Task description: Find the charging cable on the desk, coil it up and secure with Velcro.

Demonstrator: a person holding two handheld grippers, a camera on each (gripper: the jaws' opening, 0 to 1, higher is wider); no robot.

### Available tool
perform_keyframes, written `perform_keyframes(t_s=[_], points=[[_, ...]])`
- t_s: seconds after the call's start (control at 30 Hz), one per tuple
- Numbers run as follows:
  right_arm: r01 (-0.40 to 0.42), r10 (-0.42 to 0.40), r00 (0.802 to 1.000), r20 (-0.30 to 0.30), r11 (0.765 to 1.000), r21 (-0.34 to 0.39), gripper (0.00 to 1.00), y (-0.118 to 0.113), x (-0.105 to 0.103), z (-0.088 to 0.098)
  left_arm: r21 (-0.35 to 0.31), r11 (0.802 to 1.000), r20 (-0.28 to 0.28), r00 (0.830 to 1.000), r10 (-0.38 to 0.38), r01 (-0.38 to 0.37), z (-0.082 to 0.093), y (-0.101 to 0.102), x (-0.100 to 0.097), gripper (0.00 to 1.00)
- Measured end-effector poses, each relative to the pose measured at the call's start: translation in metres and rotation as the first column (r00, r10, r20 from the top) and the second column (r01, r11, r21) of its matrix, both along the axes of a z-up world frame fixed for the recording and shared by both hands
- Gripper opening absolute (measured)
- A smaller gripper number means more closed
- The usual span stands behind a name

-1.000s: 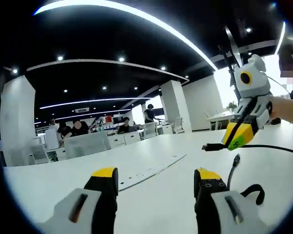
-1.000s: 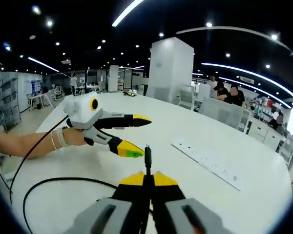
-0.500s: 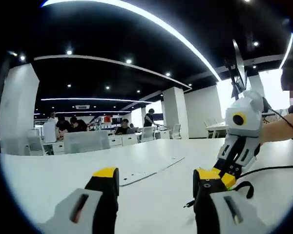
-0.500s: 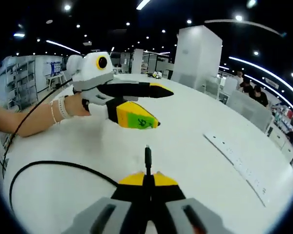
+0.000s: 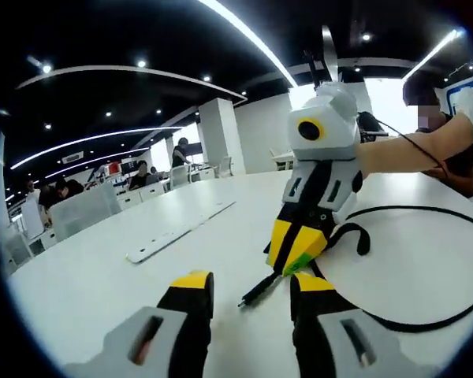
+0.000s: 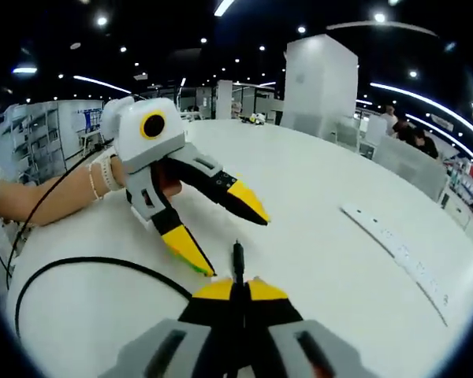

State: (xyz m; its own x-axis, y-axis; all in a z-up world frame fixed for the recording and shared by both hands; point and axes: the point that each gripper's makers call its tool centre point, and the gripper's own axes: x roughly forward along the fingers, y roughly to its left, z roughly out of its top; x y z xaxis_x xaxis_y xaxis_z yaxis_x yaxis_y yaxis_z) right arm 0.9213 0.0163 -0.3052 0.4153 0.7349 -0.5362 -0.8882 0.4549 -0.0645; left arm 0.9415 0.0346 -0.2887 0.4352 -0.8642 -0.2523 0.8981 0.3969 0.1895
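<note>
Low in the centre of the right gripper view, the right gripper [image 6: 235, 285] has its jaws pinched together on the charging cable [image 6: 87, 266], the plug end [image 6: 238, 257] poking up past the yellow tips. From there the cable curves off to the lower left across the white desk [image 6: 323, 260]. The left gripper [image 6: 221, 236] comes in from the upper left of that view, jaws spread wide, tips straddling the plug. In the left gripper view the plug [image 5: 258, 291] lies between the open jaws at bottom centre, and the cable loops away to the right. The risk, as I judge it, is closing the left jaws on the short plug alone: it could slip or twist out, letting the loose cable spring back uncoiled. A long power strip [image 6: 394, 250] lies at the right.
</note>
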Motion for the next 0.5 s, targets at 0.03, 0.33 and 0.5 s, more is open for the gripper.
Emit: perform_keyframes(t_s=[0.03,0.33,0.5], points=[[0.009,-0.009,1.000,0.006,1.000,0.017,0.07,-0.002,0.001,0.003,0.006,1.000,0.002,1.000,-0.005,0.005,-0.001,-0.001,-0.001,0.39],[0.020,-0.026,0.998,0.057,0.995,0.097,0.17,-0.046,-0.001,0.039,0.013,0.999,0.017,0.999,-0.032,0.032,-0.002,-0.007,-0.002,0.38],[0.027,-0.027,0.998,0.059,1.000,0.013,0.27,-0.097,-0.005,0.031,0.025,0.997,0.033,0.996,-0.078,0.077,-0.003,-0.015,-0.001,0.38]])
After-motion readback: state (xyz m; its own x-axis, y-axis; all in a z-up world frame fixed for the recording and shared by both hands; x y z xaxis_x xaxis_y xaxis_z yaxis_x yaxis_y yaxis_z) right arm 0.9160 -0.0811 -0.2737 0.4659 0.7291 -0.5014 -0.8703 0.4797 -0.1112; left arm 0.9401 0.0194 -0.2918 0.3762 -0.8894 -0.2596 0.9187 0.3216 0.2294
